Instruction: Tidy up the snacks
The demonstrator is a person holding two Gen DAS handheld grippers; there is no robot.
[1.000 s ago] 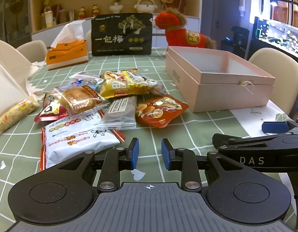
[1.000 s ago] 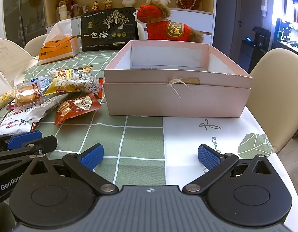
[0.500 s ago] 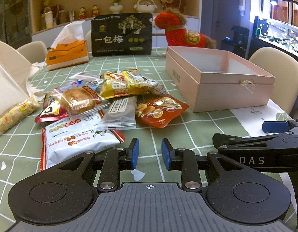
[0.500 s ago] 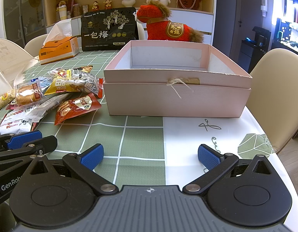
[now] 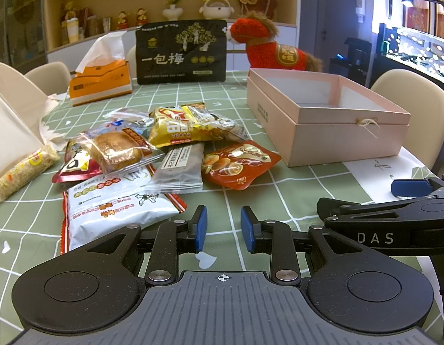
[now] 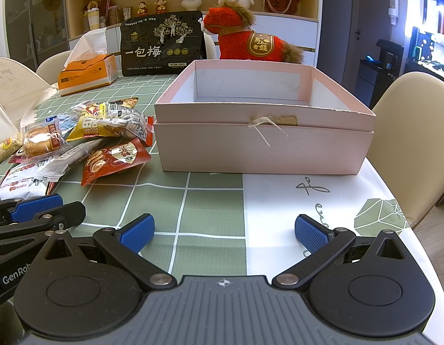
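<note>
A pile of snack packets lies on the green checked tablecloth: an orange-red packet (image 5: 239, 164), a yellow packet (image 5: 178, 128), a clear-wrapped bun (image 5: 115, 151), a grey bar (image 5: 178, 168) and a white packet (image 5: 112, 204). An open, empty pink box (image 5: 325, 132) stands to the right of them; it also shows in the right wrist view (image 6: 262, 143). My left gripper (image 5: 221, 227) hovers low in front of the pile, its jaws a narrow gap apart and empty. My right gripper (image 6: 223, 233) is wide open and empty, in front of the box.
An orange tissue box (image 5: 99, 82), a black snack bag (image 5: 180, 53) and a red plush horse (image 5: 268, 47) stand at the table's far side. Cream chairs (image 6: 414, 149) surround the table. A long snack roll (image 5: 23, 172) lies at the left by white paper.
</note>
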